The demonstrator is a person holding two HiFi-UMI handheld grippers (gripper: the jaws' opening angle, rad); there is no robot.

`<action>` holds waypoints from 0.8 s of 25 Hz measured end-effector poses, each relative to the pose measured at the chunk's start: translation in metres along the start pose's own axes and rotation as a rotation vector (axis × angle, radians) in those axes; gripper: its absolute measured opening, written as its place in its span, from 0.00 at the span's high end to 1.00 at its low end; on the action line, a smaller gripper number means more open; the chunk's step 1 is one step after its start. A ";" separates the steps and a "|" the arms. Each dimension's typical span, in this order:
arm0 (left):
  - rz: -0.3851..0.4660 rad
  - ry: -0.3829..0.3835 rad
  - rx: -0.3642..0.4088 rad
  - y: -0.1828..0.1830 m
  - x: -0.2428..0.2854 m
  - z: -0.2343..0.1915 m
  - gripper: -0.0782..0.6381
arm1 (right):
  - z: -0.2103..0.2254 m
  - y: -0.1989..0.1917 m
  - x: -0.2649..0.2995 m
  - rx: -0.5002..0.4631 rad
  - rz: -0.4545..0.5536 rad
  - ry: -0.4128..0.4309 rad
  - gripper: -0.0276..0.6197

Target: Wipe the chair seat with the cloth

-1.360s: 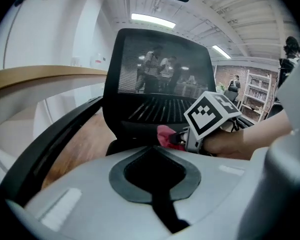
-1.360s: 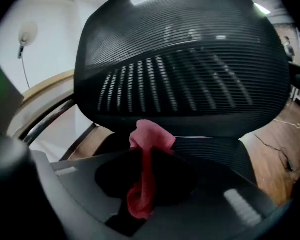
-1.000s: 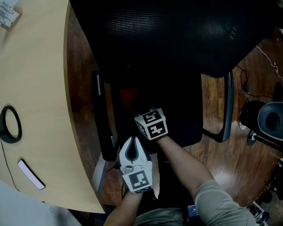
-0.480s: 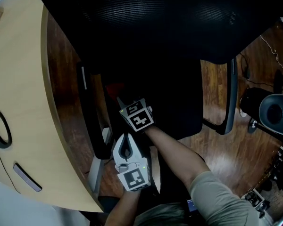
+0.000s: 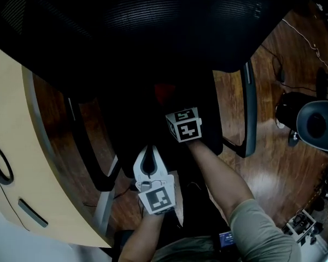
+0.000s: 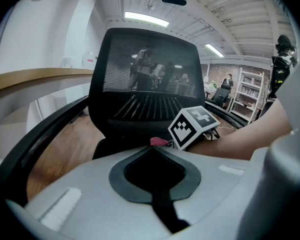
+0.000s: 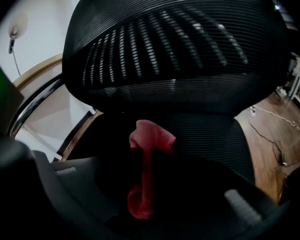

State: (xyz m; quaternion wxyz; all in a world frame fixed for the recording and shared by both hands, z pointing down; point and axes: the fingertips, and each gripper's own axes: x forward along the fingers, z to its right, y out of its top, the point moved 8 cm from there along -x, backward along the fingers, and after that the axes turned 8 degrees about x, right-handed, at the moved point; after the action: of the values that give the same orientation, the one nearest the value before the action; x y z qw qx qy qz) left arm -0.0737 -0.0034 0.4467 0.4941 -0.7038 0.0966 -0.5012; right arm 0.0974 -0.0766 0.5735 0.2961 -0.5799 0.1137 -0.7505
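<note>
Here right gripper [image 7: 146, 159] pinches red cloth [image 7: 151, 136], seemingly touching seat [image 7: 215, 134].

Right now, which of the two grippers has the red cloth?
The right gripper: the red cloth is pinched between its jaws, out over the chair seat. The left gripper has its jaws together with nothing in them.

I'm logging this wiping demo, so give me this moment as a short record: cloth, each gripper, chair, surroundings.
cloth: red, pinched between the right jaws, bunched out past them
right gripper: shut on the cloth, over the chair seat; contact with the seat unclear
left gripper: jaws together, empty, behind the right gripper
backrest: black mesh, upright beyond the seat
desk: pale wood, at the left
floor: brown wood
</note>
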 end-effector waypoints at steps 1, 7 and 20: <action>0.005 -0.012 0.010 0.004 0.004 0.008 0.88 | 0.016 0.001 -0.006 0.019 0.007 -0.026 0.86; 0.014 -0.084 0.065 0.020 0.025 0.057 0.88 | 0.101 -0.003 -0.041 0.153 0.052 -0.172 0.87; 0.001 -0.152 0.111 0.017 0.041 0.116 0.88 | 0.167 -0.035 -0.072 0.283 0.072 -0.306 0.87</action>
State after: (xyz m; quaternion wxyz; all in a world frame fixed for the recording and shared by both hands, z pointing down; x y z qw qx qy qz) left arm 0.0448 0.0317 0.4566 0.5386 -0.7113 0.0313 -0.4505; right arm 0.2543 0.0219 0.5841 0.4151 -0.6353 -0.0188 -0.6509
